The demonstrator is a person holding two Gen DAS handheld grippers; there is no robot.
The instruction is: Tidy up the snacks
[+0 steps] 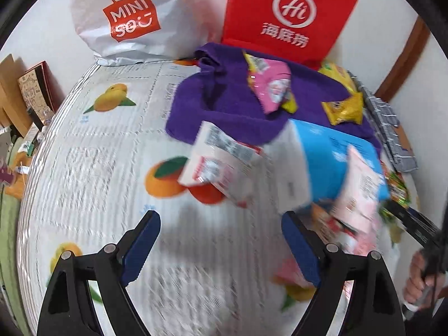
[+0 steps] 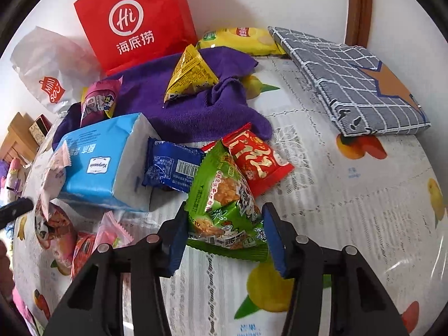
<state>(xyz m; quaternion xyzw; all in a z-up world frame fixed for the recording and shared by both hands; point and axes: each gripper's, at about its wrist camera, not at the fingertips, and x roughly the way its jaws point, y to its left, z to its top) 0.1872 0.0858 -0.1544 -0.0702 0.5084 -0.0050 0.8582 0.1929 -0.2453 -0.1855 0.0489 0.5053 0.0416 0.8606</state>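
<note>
Two jaws of the right gripper (image 2: 224, 235) straddle the green snack packet (image 2: 224, 210), not yet clamped; light, crinkly, slippery, so pinch mid-body; left gripper (image 1: 221, 249) gapes empty.

The left black two-finger gripper with blue pads (image 1: 221, 240) hangs with jaws spread wide and nothing between them, while the right black gripper with blue pads (image 2: 224, 236) brackets a green snack packet (image 2: 224, 204), left pad touching, right pad just beside.
</note>
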